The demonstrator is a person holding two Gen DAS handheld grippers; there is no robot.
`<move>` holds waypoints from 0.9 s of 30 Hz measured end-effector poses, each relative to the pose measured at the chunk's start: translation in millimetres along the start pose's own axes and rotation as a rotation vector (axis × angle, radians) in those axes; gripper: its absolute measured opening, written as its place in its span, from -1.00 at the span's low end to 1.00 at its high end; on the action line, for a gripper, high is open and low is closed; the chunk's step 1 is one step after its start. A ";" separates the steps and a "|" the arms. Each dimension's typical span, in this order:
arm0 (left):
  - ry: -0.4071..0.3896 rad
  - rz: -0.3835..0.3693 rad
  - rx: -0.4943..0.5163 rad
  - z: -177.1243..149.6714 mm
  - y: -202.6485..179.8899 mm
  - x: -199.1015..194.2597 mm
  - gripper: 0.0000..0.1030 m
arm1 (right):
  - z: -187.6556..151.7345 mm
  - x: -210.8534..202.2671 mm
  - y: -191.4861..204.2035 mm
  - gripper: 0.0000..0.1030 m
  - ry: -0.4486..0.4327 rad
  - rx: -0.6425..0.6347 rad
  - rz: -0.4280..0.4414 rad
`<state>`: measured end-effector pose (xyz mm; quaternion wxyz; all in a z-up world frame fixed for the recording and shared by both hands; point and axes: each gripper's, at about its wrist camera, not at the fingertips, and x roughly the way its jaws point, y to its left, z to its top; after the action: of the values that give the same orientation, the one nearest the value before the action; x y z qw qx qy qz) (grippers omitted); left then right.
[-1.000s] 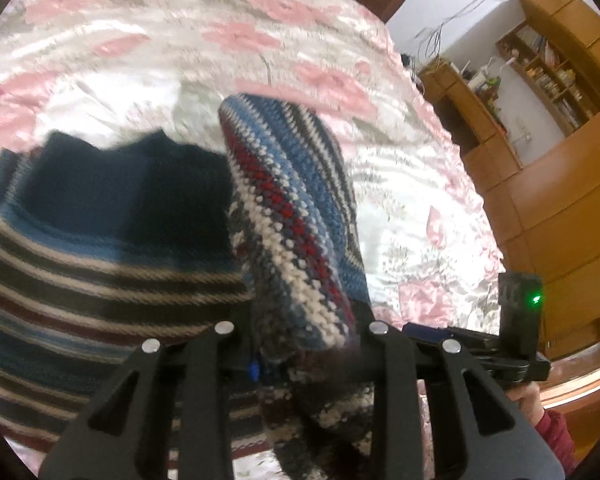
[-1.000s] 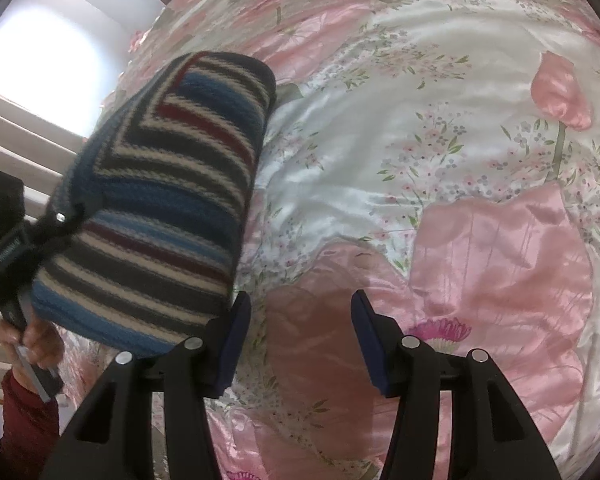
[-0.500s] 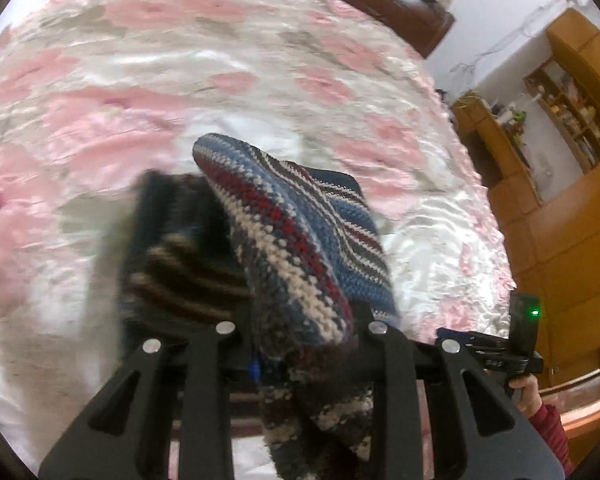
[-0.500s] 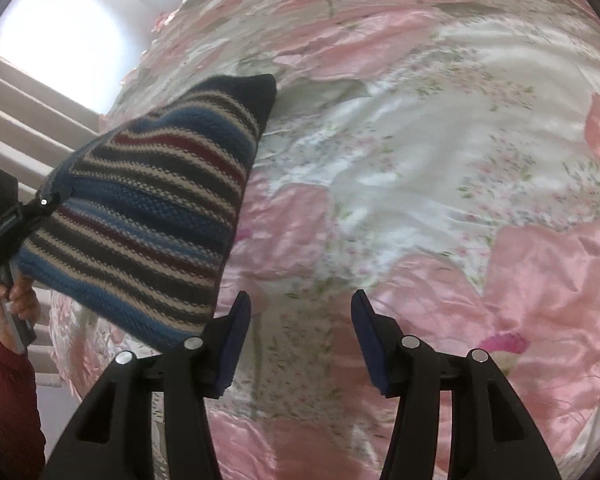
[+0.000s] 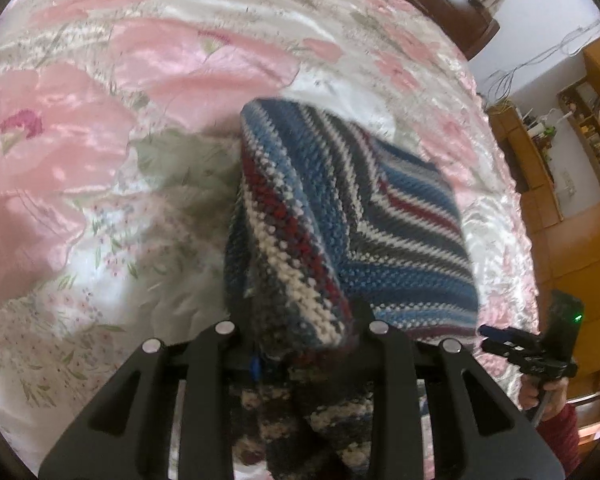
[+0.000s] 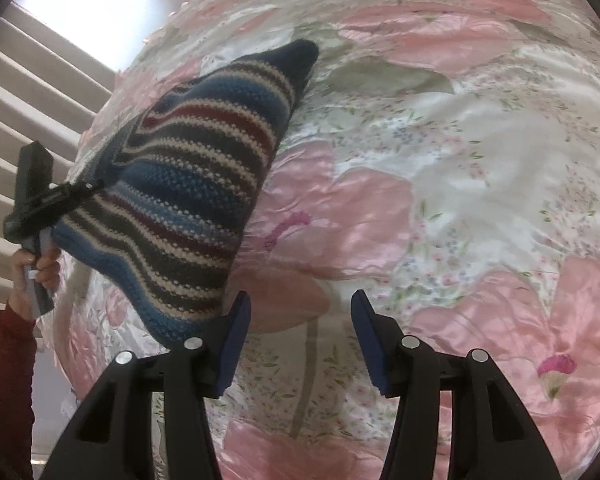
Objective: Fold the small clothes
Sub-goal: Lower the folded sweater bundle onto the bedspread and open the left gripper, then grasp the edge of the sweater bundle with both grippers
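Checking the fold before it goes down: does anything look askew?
Yes. The striped knit hangs lopsided from the left gripper, pinched at one corner and sagging to a point, while the right gripper is open and empty.

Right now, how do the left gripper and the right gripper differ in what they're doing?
The left gripper is shut on the striped blue, cream and maroon knitted garment, while the right gripper is open and holds nothing. The left one carries the knit lifted above the pink floral satin bedspread; the right one faces bare bedspread between its fingers. Both are black, hand-held, and over the same bed.
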<state>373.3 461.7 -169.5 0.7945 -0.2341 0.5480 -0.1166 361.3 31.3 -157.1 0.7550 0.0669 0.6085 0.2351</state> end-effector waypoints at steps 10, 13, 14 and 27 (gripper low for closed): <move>-0.036 0.084 0.065 -11.4 -10.1 -10.1 -0.17 | -4.8 6.5 17.3 0.04 0.001 0.028 0.043; -0.061 0.125 0.075 -21.2 -16.9 -32.3 0.11 | -7.0 2.1 25.1 0.04 -0.005 0.026 0.053; -0.072 0.121 0.076 -27.6 -19.0 -44.1 0.15 | -7.6 0.8 27.4 0.04 -0.006 0.023 0.054; -0.017 0.093 0.105 -70.2 -30.1 -54.7 -0.71 | -21.8 -0.9 53.6 0.04 0.004 0.017 0.051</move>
<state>290.1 442.8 -130.1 0.8148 -0.1675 0.5449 -0.1059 325.8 74.1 -141.0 0.7469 0.0884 0.6100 0.2494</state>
